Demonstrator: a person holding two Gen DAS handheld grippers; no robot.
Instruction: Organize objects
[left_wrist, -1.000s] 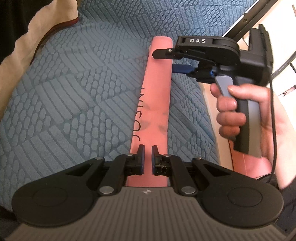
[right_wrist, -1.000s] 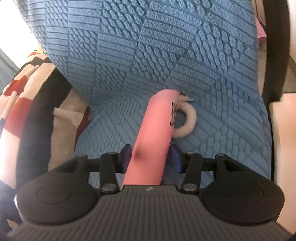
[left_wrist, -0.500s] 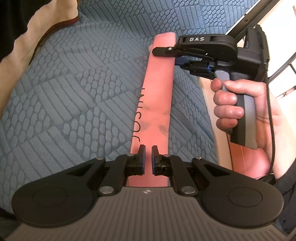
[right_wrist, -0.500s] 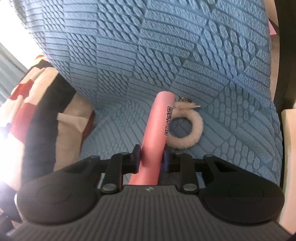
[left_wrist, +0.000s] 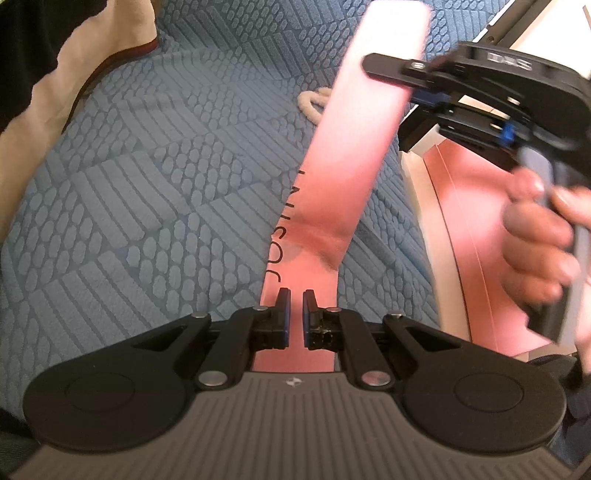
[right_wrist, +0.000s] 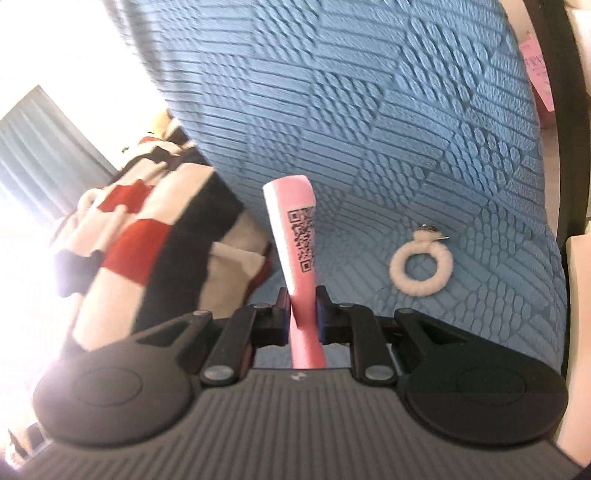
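The left gripper (left_wrist: 294, 310) stays pinched on the near end of the pink strip (left_wrist: 354, 147). The right gripper (right_wrist: 303, 308), jaws just closed onto its far end, has lifted that end off the blue cushion (left_wrist: 147, 166), uncovering the white ring (right_wrist: 421, 271); folding looks ready to begin.

Both views are daylit and bright. In the right wrist view, strong light pours in from the left edge and blows out the left side to plain white, washing over the striped blanket (right_wrist: 147, 254); the upper part of the blue cover (right_wrist: 369, 129) is smeared by motion blur, while the white ring (right_wrist: 421, 269) at the right stays fairly sharp. In the left wrist view the light is softer and even, with a white overexposed patch at the upper right corner. There the right gripper (left_wrist: 388, 70) and the hand (left_wrist: 543, 243) holding it are blurred. Fisheye bending curves the cover's pattern toward every edge.
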